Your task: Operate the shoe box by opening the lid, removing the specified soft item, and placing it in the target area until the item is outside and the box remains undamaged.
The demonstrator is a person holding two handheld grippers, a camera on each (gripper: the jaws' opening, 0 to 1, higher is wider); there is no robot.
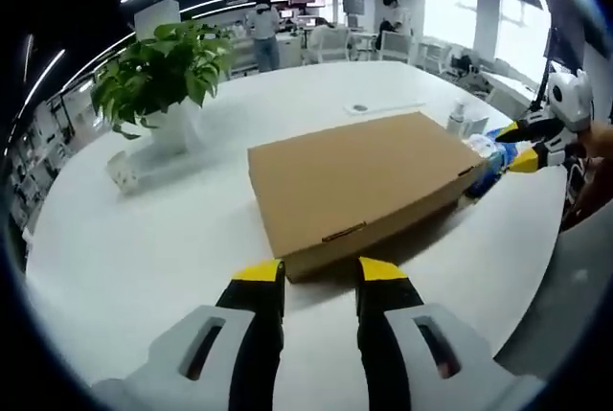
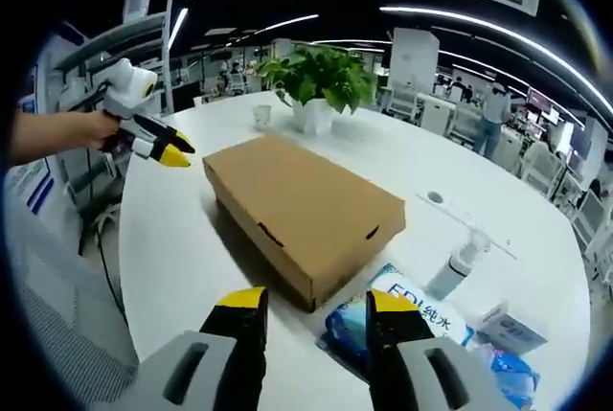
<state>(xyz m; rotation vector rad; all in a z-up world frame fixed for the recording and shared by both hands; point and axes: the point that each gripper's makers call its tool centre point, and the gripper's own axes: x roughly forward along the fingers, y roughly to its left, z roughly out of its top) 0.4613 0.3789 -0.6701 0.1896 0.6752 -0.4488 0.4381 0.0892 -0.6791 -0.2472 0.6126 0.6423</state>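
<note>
We see the shoe box (image 1: 359,185) lying shut on the white table (image 1: 144,258), just beyond our left gripper (image 1: 321,280), whose 2 jaws stand apart, holding nothing. Our right gripper (image 2: 309,308) is likewise spread and empty, near the box's corner, beside a blue packet (image 2: 421,320).

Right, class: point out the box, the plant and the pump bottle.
box (image 1: 359,176), left gripper view, middle of the closed lid
plant (image 2: 321,76), right gripper view, its leaves
pump bottle (image 2: 450,272), right gripper view, its body
</note>
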